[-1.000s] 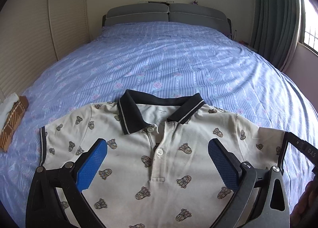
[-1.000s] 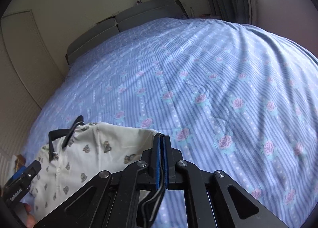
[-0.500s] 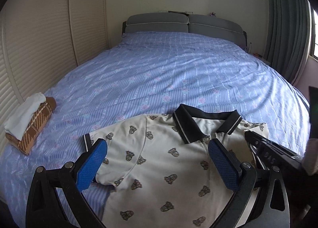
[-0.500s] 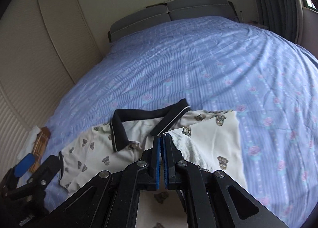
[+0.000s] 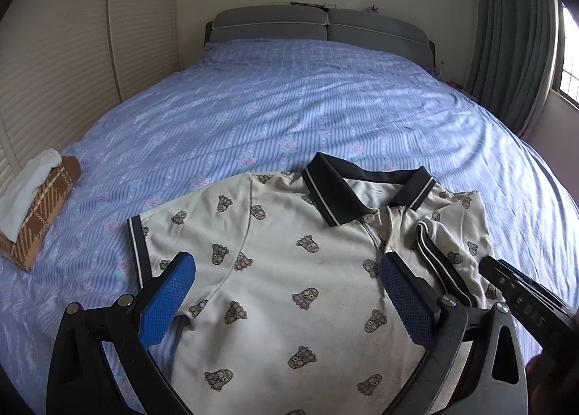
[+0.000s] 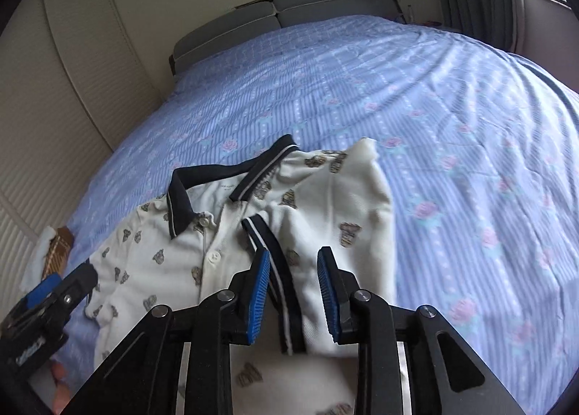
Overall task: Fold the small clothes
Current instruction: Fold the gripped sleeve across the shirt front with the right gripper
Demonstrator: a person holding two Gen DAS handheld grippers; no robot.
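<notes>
The right tool (image 6: 294,286) is opening, the dark-trimmed sleeve cuff (image 6: 269,255) lying loose between its pads; the left tool (image 5: 286,299) is spread wide, empty. The cream printed polo shirt (image 5: 289,270) lies at lower centre on the blue floral bed (image 5: 325,107). If snagged during withdrawal, the folded sleeve could be dragged open.

Black-framed left gripper (image 5: 286,292) and right gripper (image 6: 294,293), blue ribbed pads, silver screws, possibly lettered casings.
</notes>
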